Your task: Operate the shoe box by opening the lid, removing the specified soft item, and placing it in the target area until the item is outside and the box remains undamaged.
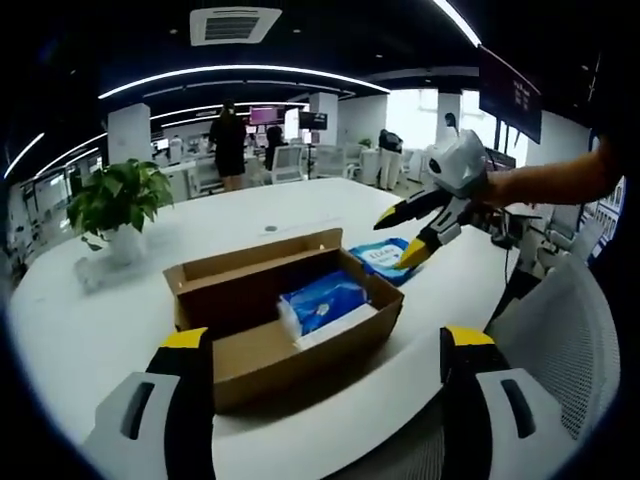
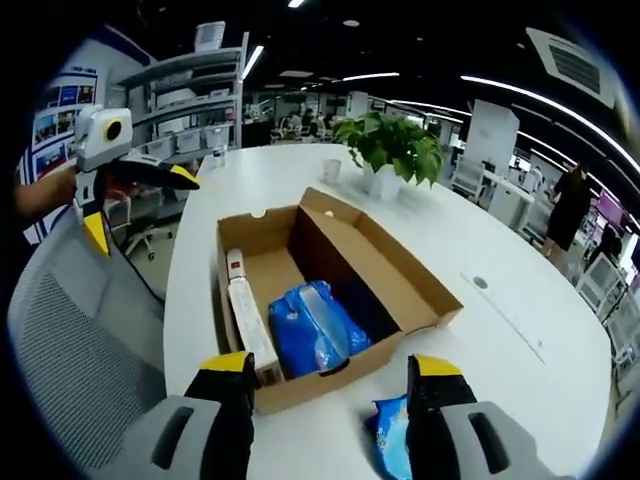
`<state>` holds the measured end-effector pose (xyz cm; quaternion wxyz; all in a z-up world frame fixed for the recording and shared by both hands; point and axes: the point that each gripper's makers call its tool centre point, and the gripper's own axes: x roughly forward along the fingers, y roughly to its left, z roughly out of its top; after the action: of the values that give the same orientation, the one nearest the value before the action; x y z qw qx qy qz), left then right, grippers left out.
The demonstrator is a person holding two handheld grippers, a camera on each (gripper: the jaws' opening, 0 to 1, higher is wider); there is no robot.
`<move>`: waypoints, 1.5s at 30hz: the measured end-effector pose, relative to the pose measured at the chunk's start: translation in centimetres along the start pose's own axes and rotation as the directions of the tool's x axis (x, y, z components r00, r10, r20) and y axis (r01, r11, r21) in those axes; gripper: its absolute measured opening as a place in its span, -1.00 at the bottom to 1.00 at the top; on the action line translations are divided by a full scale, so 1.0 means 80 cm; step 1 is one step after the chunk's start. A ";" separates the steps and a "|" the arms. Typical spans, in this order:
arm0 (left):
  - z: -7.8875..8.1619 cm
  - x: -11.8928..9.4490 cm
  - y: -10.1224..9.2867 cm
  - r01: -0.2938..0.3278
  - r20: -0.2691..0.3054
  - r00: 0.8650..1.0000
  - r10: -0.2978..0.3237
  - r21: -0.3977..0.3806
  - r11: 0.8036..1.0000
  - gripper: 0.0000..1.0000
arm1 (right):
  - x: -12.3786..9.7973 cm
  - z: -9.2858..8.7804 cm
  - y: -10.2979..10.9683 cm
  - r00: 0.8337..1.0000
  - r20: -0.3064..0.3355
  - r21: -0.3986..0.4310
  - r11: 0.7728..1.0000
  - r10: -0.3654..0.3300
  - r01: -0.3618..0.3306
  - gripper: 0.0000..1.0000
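Note:
An open brown shoe box (image 1: 250,355) (image 2: 255,235) lies on the white table, its lid folded back. Inside are a blue soft pack (image 1: 322,298) (image 2: 312,330) and a long white item (image 2: 246,310) along one wall. A second blue pack (image 1: 383,258) (image 2: 388,438) lies on the table just outside the box. My right gripper (image 1: 398,240) (image 2: 332,366) hovers open just above that outer pack. My left gripper (image 1: 327,342) (image 2: 140,205) is open too, held back from the box's near side, with nothing between its jaws.
A potted plant (image 1: 120,200) (image 2: 390,145) stands on the table beyond the box. A grey mesh chair (image 1: 560,340) (image 2: 70,340) sits at the table's edge by my hands. People (image 1: 230,140) stand among desks far behind.

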<state>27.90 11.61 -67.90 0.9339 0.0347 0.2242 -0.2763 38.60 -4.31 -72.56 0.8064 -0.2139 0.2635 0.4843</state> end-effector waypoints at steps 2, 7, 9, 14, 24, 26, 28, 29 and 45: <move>0.001 0.001 0.001 0.000 -0.001 1.000 0.000 -0.001 1.000 0.84 | 0.005 0.003 0.000 1.000 -0.003 -0.019 1.000 0.006 -0.006 0.16; 0.007 0.007 -0.002 0.018 -0.012 1.000 -0.018 0.047 0.999 0.46 | 0.016 0.012 -0.003 1.000 -0.007 -0.072 0.997 0.000 -0.001 0.08; 0.008 0.013 -0.004 0.032 -0.017 0.999 -0.031 0.065 0.997 0.39 | 0.021 0.015 -0.004 1.000 -0.006 -0.081 0.997 0.001 -0.001 0.05; 0.008 0.032 -0.009 0.082 -0.056 0.996 -0.076 0.116 0.990 0.19 | 0.033 0.017 -0.008 1.000 -0.022 -0.102 0.995 0.000 -0.002 0.00; 0.003 0.078 -0.007 0.180 -0.129 0.978 -0.162 0.147 0.973 0.01 | 0.052 0.014 -0.018 0.998 -0.054 -0.141 0.990 -0.016 0.008 -0.17; 0.002 0.088 -0.004 0.193 -0.149 0.974 -0.170 0.153 0.969 -0.03 | 0.054 0.015 -0.020 0.998 -0.057 -0.147 0.989 -0.019 0.011 -0.21; 0.004 0.097 -0.001 0.199 -0.152 0.973 -0.175 0.158 0.967 -0.10 | 0.057 0.015 -0.022 0.998 -0.057 -0.147 0.989 -0.023 0.014 -0.26; 0.005 0.104 0.000 0.205 -0.159 0.971 -0.180 0.159 0.966 -0.14 | 0.059 0.016 -0.025 0.998 -0.057 -0.144 0.989 -0.027 0.018 -0.28; -0.003 0.175 0.003 0.289 -0.242 0.941 -0.238 0.199 0.937 -0.35 | 0.080 0.019 -0.034 0.997 -0.055 -0.130 0.991 -0.045 0.038 -0.59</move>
<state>38.36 4.88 -74.26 0.8481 0.1423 0.2923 -0.4184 43.89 -0.33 -75.21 0.7929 -0.2846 0.2503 0.4771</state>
